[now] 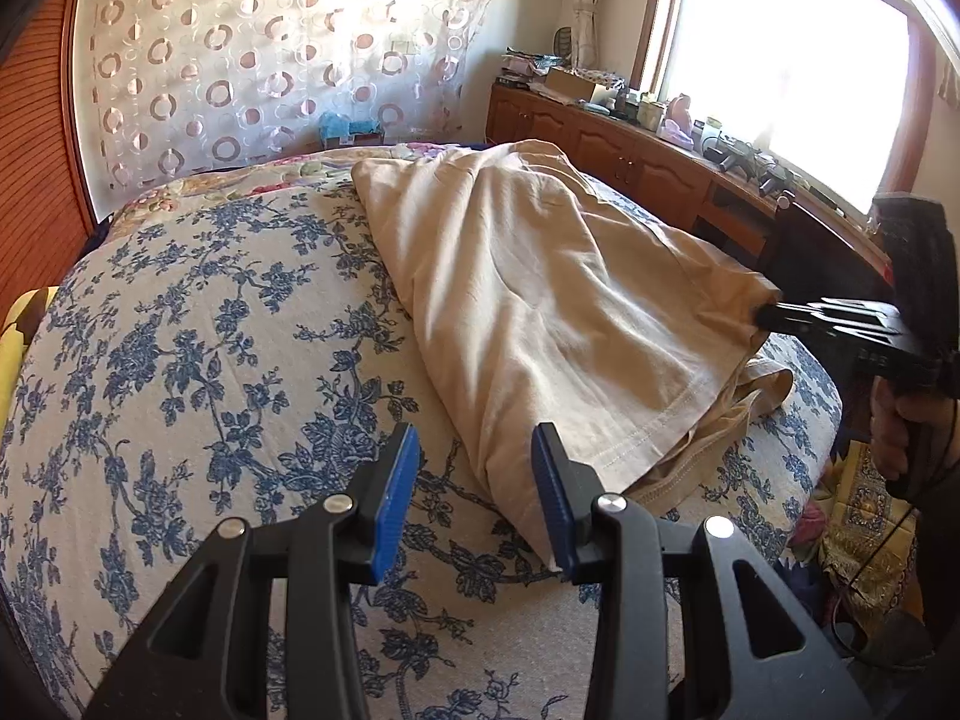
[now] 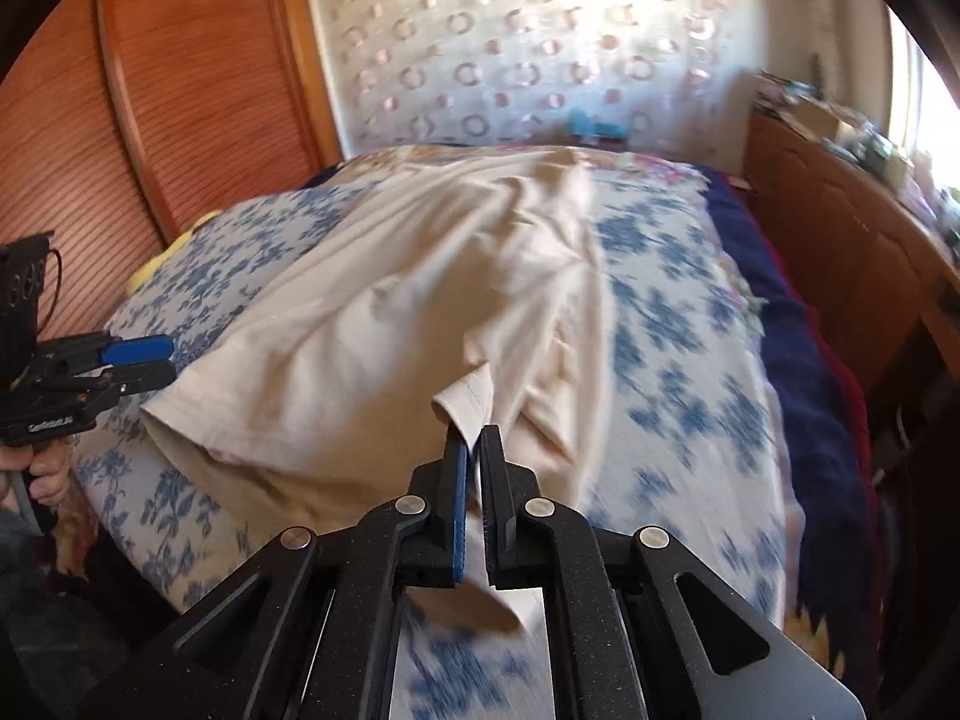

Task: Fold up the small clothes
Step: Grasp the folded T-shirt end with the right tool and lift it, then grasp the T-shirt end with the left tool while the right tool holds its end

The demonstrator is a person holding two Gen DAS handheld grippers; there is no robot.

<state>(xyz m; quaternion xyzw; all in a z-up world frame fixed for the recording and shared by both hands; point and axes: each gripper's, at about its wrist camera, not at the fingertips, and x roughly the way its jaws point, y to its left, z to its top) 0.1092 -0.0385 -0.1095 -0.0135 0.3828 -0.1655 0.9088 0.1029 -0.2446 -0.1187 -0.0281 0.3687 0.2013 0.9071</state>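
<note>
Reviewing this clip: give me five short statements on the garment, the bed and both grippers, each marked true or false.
1. The right gripper is shut on a corner of the cream garment. True.
2. The left gripper is clamped on the garment's hem. False: its jaws stand open beside the hem, with nothing between them.
3. The garment lies on a bedspread with a blue floral print. True.
4. The garment is already folded into a neat square. False: it lies loose and rumpled, one corner lifted.
5. A wooden cabinet runs under the window beside the bed. True.
</note>
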